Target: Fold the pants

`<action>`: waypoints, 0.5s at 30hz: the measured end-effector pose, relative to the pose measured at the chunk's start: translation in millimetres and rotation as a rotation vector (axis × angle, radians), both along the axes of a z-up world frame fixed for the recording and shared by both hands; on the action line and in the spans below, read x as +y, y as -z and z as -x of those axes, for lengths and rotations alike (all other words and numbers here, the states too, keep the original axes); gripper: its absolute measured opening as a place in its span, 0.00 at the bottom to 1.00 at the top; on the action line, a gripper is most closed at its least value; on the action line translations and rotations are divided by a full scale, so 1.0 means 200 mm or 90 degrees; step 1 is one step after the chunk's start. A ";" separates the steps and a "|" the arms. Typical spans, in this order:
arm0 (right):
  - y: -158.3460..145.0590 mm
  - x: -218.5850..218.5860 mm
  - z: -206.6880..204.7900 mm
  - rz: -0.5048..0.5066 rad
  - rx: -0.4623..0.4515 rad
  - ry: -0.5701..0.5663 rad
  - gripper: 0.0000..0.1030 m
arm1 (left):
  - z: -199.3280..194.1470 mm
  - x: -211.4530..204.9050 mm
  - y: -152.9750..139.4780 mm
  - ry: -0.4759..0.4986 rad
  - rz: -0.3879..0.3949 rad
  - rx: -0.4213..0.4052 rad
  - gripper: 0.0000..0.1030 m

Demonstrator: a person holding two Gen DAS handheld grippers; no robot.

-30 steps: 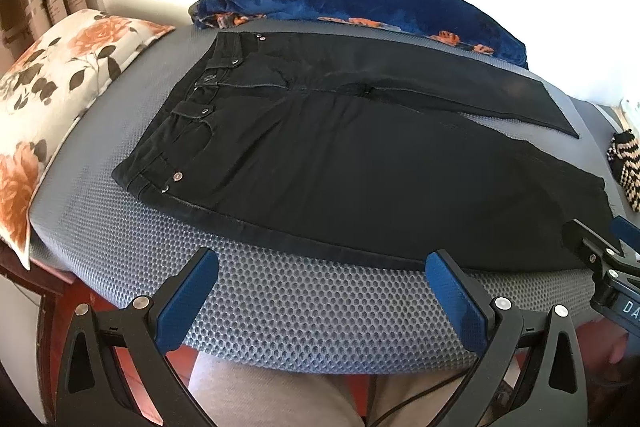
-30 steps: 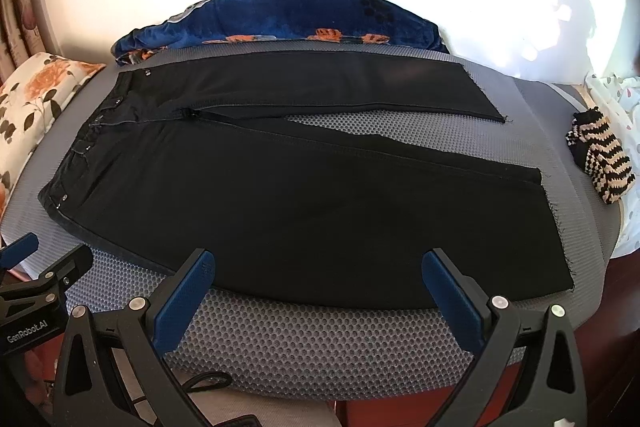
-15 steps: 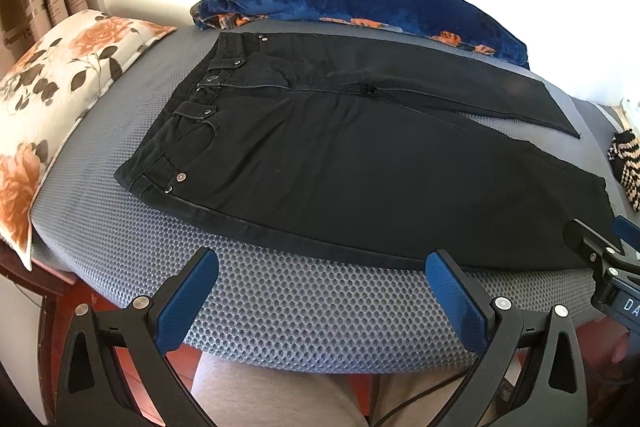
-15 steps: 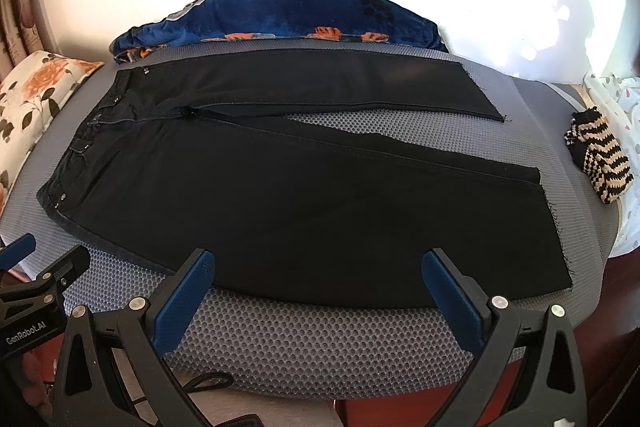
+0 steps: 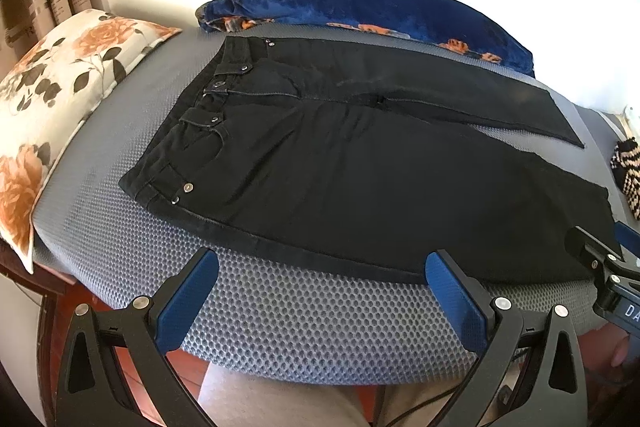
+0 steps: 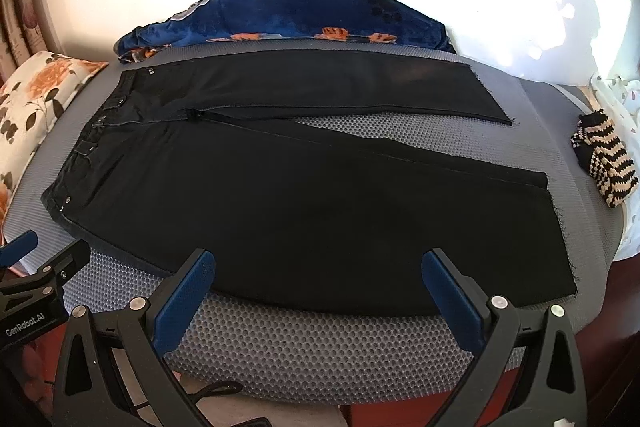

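Black pants (image 5: pixel 360 155) (image 6: pixel 304 195) lie flat on a grey mesh mattress (image 5: pixel 288 315) (image 6: pixel 320 343), waistband to the left, the two legs spread apart toward the right. My left gripper (image 5: pixel 320 267) hovers open just short of the near edge of the pants, below the hip and thigh. My right gripper (image 6: pixel 318 267) is open too, its blue pads (image 6: pixel 448 287) over the near edge of the closer leg. Neither holds cloth. Each gripper shows at the side of the other's view.
A floral pillow (image 5: pixel 48 115) lies at the left end. A blue blanket (image 6: pixel 288 15) is bunched along the far side by the wall. A striped knitted item (image 6: pixel 604 163) sits at the right end. The person's legs (image 5: pixel 280 403) show below the mattress edge.
Both views have shifted slightly: the pants sit a little higher and nearer in the frames. Both grippers stay open; the pants have not moved on the mattress.
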State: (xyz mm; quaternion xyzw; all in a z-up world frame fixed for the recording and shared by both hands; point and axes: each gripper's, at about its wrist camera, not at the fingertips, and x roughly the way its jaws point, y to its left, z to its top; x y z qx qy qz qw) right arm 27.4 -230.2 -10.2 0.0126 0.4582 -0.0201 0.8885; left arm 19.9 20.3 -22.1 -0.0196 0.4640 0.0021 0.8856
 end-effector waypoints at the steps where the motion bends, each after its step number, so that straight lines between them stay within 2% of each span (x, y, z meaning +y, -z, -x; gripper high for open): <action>1: 0.00 0.00 -0.01 0.002 0.000 0.000 0.99 | -0.01 0.00 0.00 0.000 -0.002 0.001 1.00; 8: -0.02 0.01 -0.07 -0.001 0.003 -0.002 0.99 | -0.08 0.03 -0.03 0.012 -0.007 0.001 1.00; 15: -0.08 -0.02 -0.22 -0.059 -0.012 -0.030 0.99 | -0.27 0.15 -0.10 0.011 -0.007 -0.008 0.99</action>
